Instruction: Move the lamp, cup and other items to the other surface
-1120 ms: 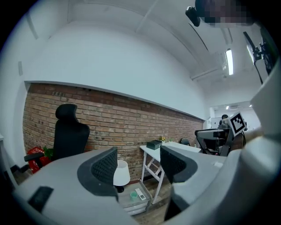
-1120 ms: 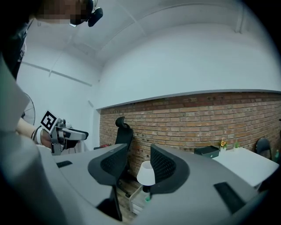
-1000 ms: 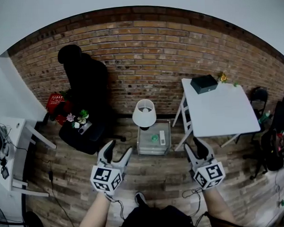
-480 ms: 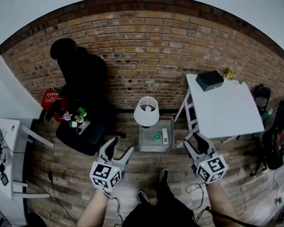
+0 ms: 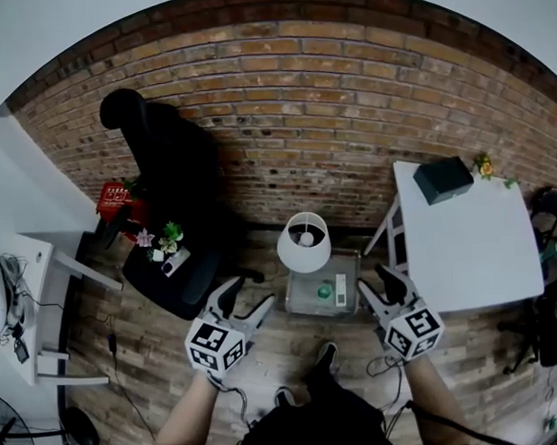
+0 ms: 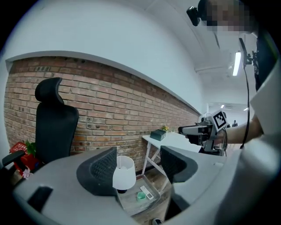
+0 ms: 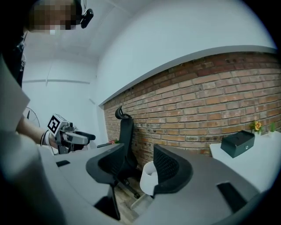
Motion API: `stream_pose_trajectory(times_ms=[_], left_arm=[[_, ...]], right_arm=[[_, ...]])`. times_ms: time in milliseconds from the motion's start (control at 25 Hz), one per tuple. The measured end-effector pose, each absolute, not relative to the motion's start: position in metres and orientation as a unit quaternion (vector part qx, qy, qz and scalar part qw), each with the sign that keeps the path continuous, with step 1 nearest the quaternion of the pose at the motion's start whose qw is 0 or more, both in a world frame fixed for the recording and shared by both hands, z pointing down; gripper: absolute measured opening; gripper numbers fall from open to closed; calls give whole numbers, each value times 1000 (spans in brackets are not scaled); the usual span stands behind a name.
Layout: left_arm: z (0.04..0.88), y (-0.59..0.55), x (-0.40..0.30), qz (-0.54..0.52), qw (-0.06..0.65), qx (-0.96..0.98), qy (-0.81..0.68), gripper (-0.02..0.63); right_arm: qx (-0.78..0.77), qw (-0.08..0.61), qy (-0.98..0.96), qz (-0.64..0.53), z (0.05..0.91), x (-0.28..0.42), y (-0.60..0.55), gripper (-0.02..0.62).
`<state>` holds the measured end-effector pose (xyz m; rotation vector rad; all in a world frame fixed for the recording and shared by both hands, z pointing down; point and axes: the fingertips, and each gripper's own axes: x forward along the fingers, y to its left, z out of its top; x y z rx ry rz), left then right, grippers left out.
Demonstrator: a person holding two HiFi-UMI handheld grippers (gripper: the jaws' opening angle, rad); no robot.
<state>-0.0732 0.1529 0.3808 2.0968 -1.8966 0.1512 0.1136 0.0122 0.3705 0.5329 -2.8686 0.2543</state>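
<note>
A lamp with a white shade (image 5: 304,243) (image 6: 124,173) (image 7: 148,178) stands on a low glass side table (image 5: 312,307) (image 6: 129,204) by the brick wall. A green cup (image 5: 325,291) (image 6: 141,196) and a white remote (image 5: 340,289) (image 6: 146,191) lie beside it. My left gripper (image 5: 248,299) (image 6: 138,165) is open and empty, just short of the table's left side. My right gripper (image 5: 378,284) (image 7: 138,167) is at the table's right side; its jaws have just been opening and hold nothing. A white table (image 5: 473,245) (image 6: 175,140) stands to the right.
A black box (image 5: 443,179) (image 7: 238,143) and yellow flowers (image 5: 483,166) sit at the white table's far end. A black office chair (image 5: 166,176) with flowers on its seat (image 5: 164,240) stands left. A white desk (image 5: 24,302) is farther left. Cables lie on the wood floor.
Both grippers have moved forward and down toward the low glass table. The lamp and table now appear nearer, and the white table has shifted right in the head view.
</note>
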Motion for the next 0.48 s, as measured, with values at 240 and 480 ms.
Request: stream_pose_trajectory(times_ms=[240,480], left_arm=[[406,96,-84,85,166,714,-675,301],[440,64,-94,120,188,712,-665,304]], right_arm=[[153,119,-977,86,393,92,-49,215],[136,146,-976,84,418,78,-82,216]])
